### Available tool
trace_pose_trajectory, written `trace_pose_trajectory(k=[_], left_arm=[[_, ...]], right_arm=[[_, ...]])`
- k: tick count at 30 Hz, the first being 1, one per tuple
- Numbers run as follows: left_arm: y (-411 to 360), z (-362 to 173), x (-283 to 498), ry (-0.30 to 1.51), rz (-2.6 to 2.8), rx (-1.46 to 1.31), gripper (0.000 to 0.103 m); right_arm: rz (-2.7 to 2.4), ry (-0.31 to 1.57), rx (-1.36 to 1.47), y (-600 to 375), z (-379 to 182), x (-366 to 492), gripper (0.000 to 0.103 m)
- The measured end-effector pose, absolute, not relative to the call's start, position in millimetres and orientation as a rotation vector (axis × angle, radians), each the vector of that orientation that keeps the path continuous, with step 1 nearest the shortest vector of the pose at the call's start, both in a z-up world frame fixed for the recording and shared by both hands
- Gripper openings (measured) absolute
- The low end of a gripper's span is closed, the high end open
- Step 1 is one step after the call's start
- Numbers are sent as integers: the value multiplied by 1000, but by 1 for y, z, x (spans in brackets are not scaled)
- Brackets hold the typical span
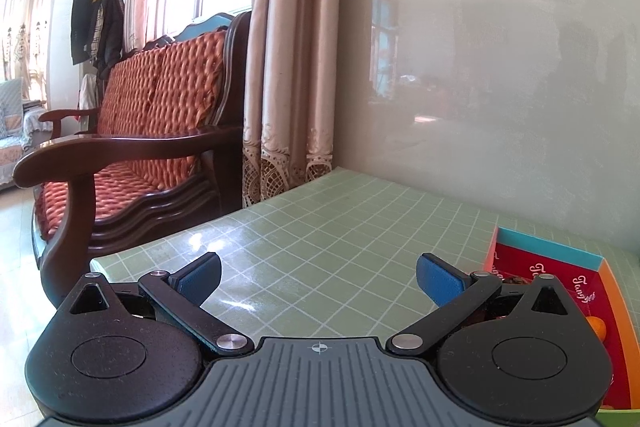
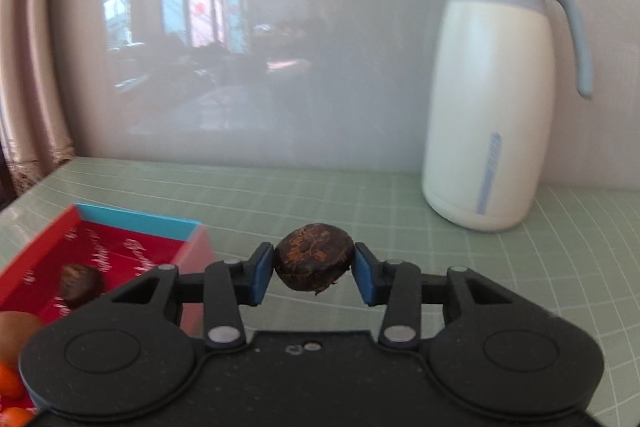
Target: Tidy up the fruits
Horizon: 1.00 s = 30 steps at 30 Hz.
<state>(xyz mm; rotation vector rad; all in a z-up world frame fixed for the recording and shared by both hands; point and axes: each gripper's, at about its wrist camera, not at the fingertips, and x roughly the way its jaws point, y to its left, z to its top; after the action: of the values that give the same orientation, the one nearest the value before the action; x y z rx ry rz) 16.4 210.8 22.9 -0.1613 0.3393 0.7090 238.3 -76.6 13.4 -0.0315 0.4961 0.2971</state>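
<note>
Water chestnut (image 2: 314, 256) is clamped between the right gripper (image 2: 315, 273) fingers, above the counter (image 2: 360, 195) beside the red box (image 2: 36, 251). It is best carried left over the box wall and lowered before release. Left gripper (image 1: 319, 281) fingers are held apart, empty.

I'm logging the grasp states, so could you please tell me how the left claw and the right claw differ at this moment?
The left claw is open and empty; the right claw is shut on a dark brown fruit. The left claw has only bare table ahead of it, with the red box to its right; the right claw faces a white jug, with the box to its left. Both have blue pads and black linkages.
</note>
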Motion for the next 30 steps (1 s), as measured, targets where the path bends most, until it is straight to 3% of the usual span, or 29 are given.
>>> trace_pose_trajectory(k=[8, 23, 25, 26, 27, 30], left_arm=[[220, 21, 5, 339, 743, -158, 103], [245, 19, -11, 347, 788, -185, 103], [243, 19, -9, 350, 781, -186, 103], [242, 19, -8, 351, 776, -183, 103], [240, 19, -7, 351, 771, -178, 103], [235, 20, -4, 349, 759, -165, 103]], right_arm=[[474, 461, -83, -28, 33, 211, 42], [553, 547, -310, 41, 5, 195, 46], [548, 547, -311, 41, 5, 195, 60], [545, 539, -311, 40, 5, 194, 76], [542, 526, -312, 39, 7, 192, 81], [541, 486, -326, 38, 14, 185, 81]])
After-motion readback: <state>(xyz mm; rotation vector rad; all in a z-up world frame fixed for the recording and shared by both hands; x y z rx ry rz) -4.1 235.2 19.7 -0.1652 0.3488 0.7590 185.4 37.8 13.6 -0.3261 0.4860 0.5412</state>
